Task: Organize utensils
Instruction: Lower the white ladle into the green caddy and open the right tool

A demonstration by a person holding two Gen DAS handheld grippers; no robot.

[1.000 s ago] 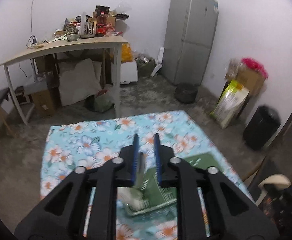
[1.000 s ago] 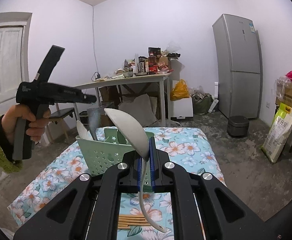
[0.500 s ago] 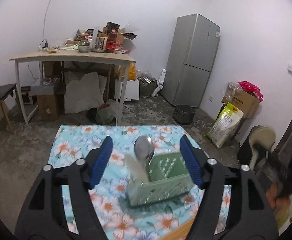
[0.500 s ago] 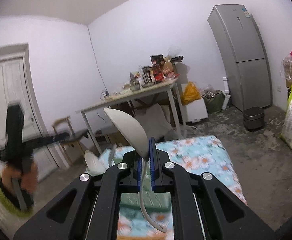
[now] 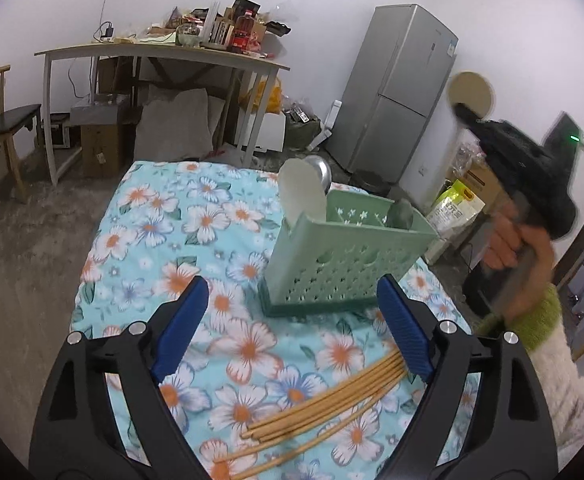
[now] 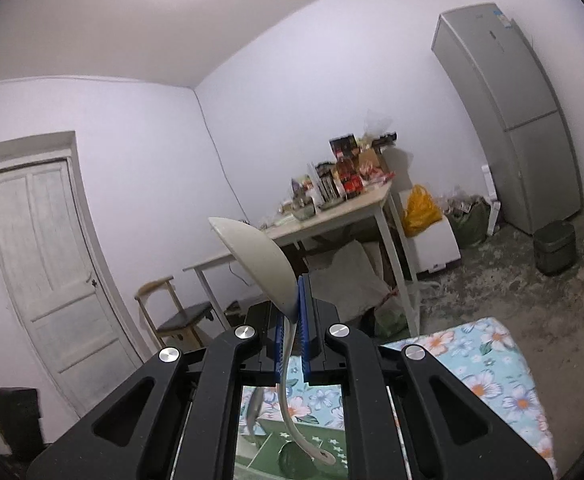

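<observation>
**A:** Why is the right gripper [image 6: 292, 332] pointing up at the wall instead of at the table?

**B:** It looks like it's carrying the pale ladle [image 6: 258, 258] bowl-up so the handle hangs down. The 2 blue pads [image 6: 302, 320] are pressed together on the neck just under the bowl, and the curved handle trails below, right over the green basket [image 6: 312, 440]. My guess is the handle is meant to go in first.

**A:** And the basket, where does it sit?

**B:** On the flowered tablecloth [image 5: 196, 220], toward the far right side. From the left camera the green basket [image 5: 344, 256] already holds a white flat spoon [image 5: 302, 196] standing at its left end, a shiny metal spoon [image 5: 322, 172] just behind that, and something dark green in the right-hand section that I can't identify.

**A:** What about the left gripper [image 5: 292, 320]?

**B:** Spread wide, holding nothing. It hovers low over the cloth, with a bundle of chopsticks [image 5: 324, 396] lying loose between it and the basket, 1 end near its right pad. I'd say those are its next pick, since they're the only utensils left on the cloth.

**A:** Any risk there?

**B:** Thin sticks lying flat could scatter if pinched off-centre.
</observation>
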